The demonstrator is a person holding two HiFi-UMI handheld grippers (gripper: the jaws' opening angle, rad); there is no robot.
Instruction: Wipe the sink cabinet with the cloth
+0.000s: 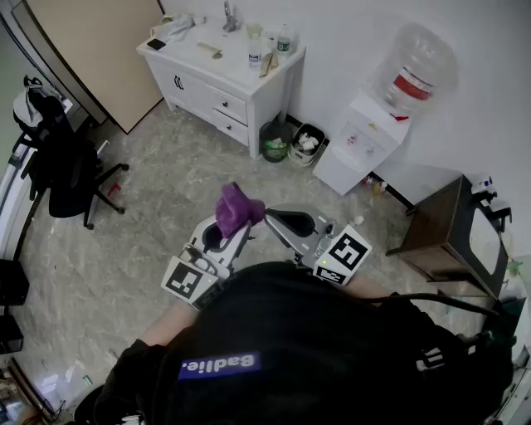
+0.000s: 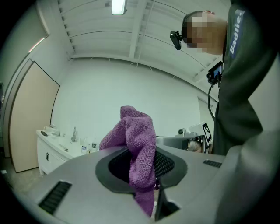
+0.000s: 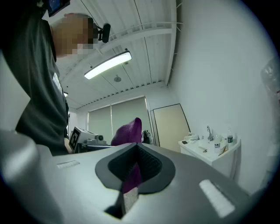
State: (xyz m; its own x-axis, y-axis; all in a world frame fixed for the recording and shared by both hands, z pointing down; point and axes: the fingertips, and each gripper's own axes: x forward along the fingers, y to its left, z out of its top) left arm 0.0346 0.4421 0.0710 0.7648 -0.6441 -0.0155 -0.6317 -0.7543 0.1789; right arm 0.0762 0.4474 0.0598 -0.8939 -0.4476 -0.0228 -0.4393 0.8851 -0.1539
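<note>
Both left gripper (image 1: 226, 231) and right gripper (image 1: 270, 217) clamped on cloth (image 1: 236, 207); open floor (image 1: 170, 187) before sink cabinet (image 1: 217, 90), well apart.

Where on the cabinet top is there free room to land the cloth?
The barest patch is the front strip of the sink cabinet top, between the phone and the bottles. It is crowded at the right end around those bottles and at the back by the faucet. The left gripper holds the cloth.
</note>
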